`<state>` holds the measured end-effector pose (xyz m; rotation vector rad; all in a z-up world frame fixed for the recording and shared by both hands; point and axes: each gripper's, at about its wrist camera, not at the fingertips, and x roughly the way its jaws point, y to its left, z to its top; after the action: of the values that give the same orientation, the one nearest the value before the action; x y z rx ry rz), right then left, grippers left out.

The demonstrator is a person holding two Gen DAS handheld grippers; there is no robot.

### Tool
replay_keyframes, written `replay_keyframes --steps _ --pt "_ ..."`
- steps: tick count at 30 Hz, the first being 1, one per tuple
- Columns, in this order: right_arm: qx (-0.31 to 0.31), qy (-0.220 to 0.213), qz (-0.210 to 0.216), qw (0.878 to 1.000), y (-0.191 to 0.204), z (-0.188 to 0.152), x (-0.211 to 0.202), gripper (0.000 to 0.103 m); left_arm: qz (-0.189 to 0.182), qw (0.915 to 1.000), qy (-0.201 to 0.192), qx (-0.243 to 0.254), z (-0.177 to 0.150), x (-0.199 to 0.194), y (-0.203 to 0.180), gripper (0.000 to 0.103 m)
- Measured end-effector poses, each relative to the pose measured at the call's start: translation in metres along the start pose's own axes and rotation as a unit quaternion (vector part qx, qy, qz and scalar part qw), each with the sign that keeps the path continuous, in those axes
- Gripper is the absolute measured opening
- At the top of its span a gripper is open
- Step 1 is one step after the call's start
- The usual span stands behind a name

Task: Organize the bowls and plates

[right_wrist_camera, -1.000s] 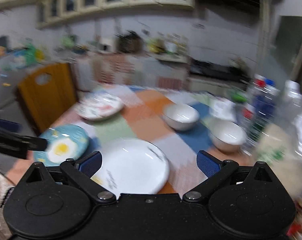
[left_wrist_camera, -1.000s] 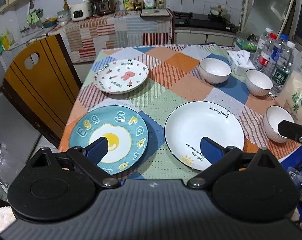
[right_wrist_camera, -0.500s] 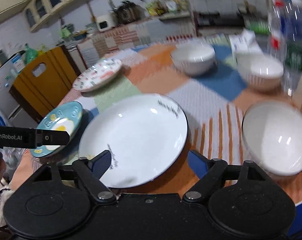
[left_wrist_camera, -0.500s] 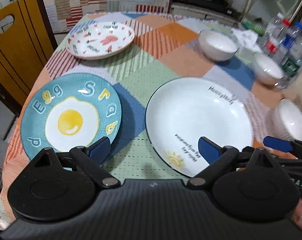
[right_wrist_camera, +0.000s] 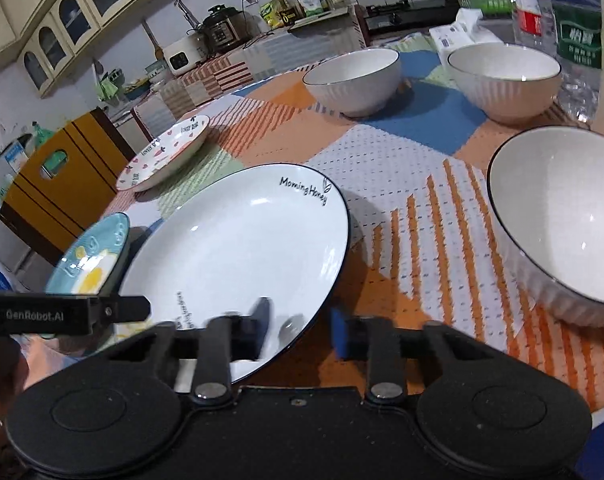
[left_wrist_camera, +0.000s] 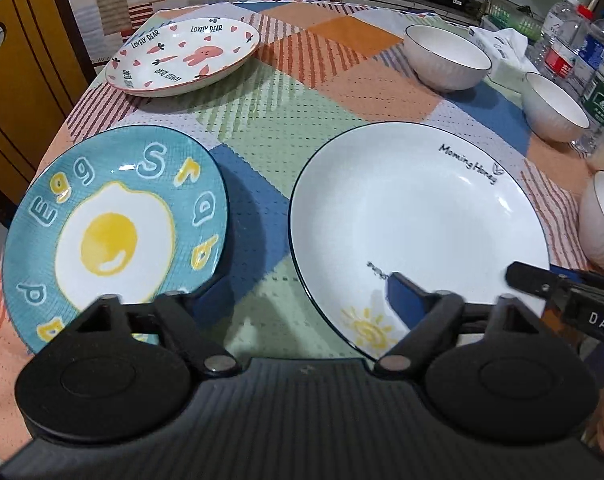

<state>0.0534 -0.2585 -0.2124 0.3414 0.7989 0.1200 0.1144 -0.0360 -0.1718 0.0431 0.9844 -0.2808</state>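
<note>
I'm at the near edge of a table w/ a patchwork cloth (left_wrist_camera: 285, 120). My left gripper (left_wrist_camera: 297, 296) hangs low over the gap between two plates; its jaws have just been closing but are still fairly wide, nothing between them but cloth. One blue pad sits by the near-right rim of the teal egg plate (left_wrist_camera: 113, 236), the other over the near part of the big white plate (left_wrist_camera: 418, 232). My right gripper (right_wrist_camera: 297, 332) has just been closing too: jaws now narrow, straddling the white plate's (right_wrist_camera: 237, 264) near-right rim, one pad over the inside, the other over the cloth outside. Pads are blurred, so I can't tell if they press on the rim yet. Far left sits a pink rabbit plate (left_wrist_camera: 181, 56). Three white bowls lie on the right side: far bowl (right_wrist_camera: 354, 80), middle bowl (right_wrist_camera: 506, 80) just right of it, and near bowl (right_wrist_camera: 562, 220), close to my right gripper. Water bottles (left_wrist_camera: 582, 48) and a tissue pack (left_wrist_camera: 502, 48) stand at the far right; a wooden chair (left_wrist_camera: 17, 76) is left of the table.
</note>
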Motion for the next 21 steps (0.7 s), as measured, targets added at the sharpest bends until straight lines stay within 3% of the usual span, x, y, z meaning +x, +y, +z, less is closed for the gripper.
replay_keyframes --steps 5,7,14,19,21 --pt "0.007 -0.003 0.006 1.000 -0.006 0.001 0.005 0.023 -0.027 0.9987 0.026 -0.033 0.005 0.017 0.005 0.048" --pt "0.007 -0.011 0.008 1.000 -0.008 0.001 0.006 0.023 -0.029 0.9991 0.018 -0.026 0.004 0.017 0.001 0.031" --pt "0.003 -0.006 0.010 1.000 -0.010 0.006 0.007 0.022 -0.034 0.9994 0.010 -0.001 0.003 0.010 -0.006 0.029" --pt "0.001 -0.003 0.015 1.000 -0.011 0.013 0.007 0.022 -0.014 0.9982 -0.015 0.056 0.010 -0.003 -0.019 0.029" --pt "0.013 0.001 0.018 1.000 -0.009 0.021 0.006 0.022 -0.016 0.9982 -0.018 0.055 0.019 -0.008 -0.013 0.028"
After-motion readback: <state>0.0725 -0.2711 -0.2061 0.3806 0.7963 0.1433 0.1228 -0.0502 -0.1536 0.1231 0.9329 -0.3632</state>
